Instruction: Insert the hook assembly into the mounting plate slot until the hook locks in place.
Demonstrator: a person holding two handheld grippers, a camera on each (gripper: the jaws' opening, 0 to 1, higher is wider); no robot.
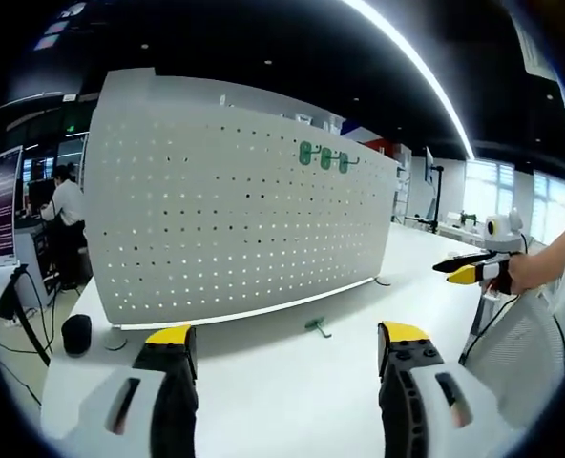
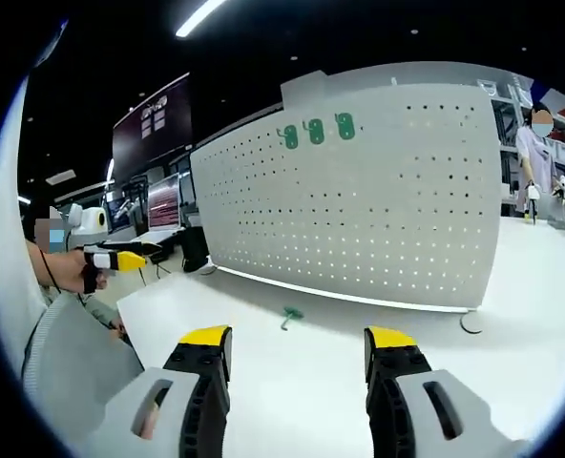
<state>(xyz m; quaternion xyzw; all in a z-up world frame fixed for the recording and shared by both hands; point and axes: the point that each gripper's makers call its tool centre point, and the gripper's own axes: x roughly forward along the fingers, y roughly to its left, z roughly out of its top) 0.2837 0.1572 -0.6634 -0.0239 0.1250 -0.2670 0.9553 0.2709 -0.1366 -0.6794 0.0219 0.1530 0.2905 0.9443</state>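
Note:
A white perforated mounting plate [image 1: 235, 229] [image 2: 359, 210] stands upright on the white table [image 1: 292, 391] [image 2: 292, 382]. Three green hooks [image 1: 323, 157] [image 2: 315, 131] hang in a row near its top edge. One loose green hook [image 1: 316, 326] [image 2: 290, 315] lies on the table in front of the plate. My left gripper [image 1: 287, 336] is open just short of that hook, nothing between its jaws. My right gripper [image 2: 297, 336] is open too and empty, a little back from the hook. Each gripper also shows from the side in the other view, right [image 1: 475, 268] and left [image 2: 120, 259], held by a hand.
A black round object [image 1: 76, 334] sits at the table's left end beside the plate's foot. A person [image 1: 68, 205] sits at desks with monitors behind. Another person [image 2: 540, 143] stands beyond the plate's far end. The table edge [image 2: 135, 324] runs near my left hand.

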